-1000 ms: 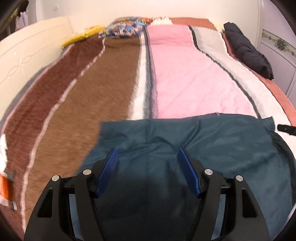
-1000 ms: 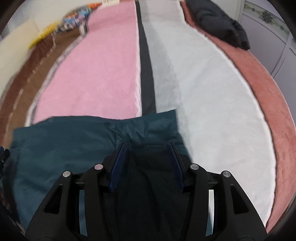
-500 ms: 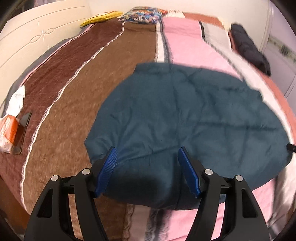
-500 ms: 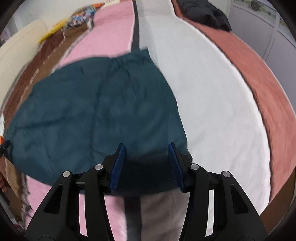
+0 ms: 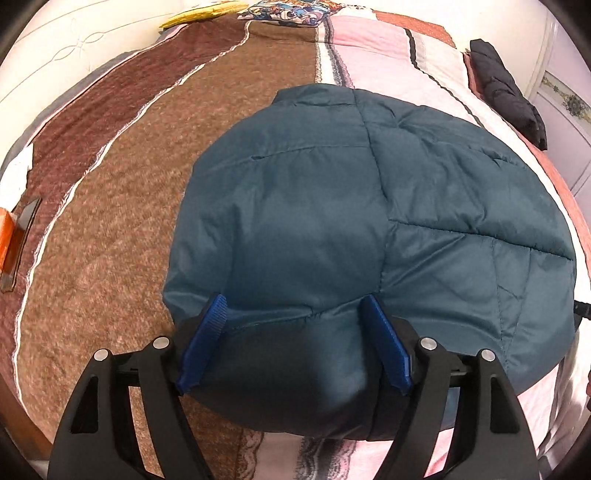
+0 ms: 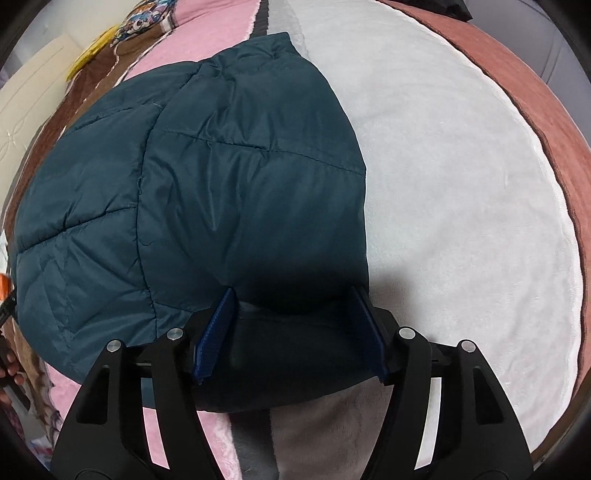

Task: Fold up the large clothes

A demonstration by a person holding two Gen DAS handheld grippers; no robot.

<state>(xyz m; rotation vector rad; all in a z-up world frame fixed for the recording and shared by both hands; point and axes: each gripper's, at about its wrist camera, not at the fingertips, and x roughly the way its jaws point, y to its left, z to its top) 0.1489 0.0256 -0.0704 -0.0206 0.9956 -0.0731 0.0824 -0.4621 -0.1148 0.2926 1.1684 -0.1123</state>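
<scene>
A dark teal quilted jacket (image 5: pixel 332 206) lies folded flat on the striped bed cover; it also shows in the right wrist view (image 6: pixel 207 177). My left gripper (image 5: pixel 293 314) hovers over the jacket's near left part with its blue fingers spread wide and nothing between them. My right gripper (image 6: pixel 291 306) hovers over the jacket's near right edge, also spread wide and empty. The jacket's near edge is hidden under both grippers.
The bed cover has brown (image 5: pixel 122 206), pink (image 5: pixel 373 48) and white (image 6: pixel 461 192) stripes. A black garment (image 5: pixel 506 88) lies at the far right. A yellow item (image 5: pixel 203 13) and a patterned pillow (image 5: pixel 288 9) sit at the head. An orange box (image 5: pixel 7 240) is at the left edge.
Both grippers have pulled back toward the near edge of the bed and risen. More of the jacket now shows ahead of them, lying flat. Both stay open.
</scene>
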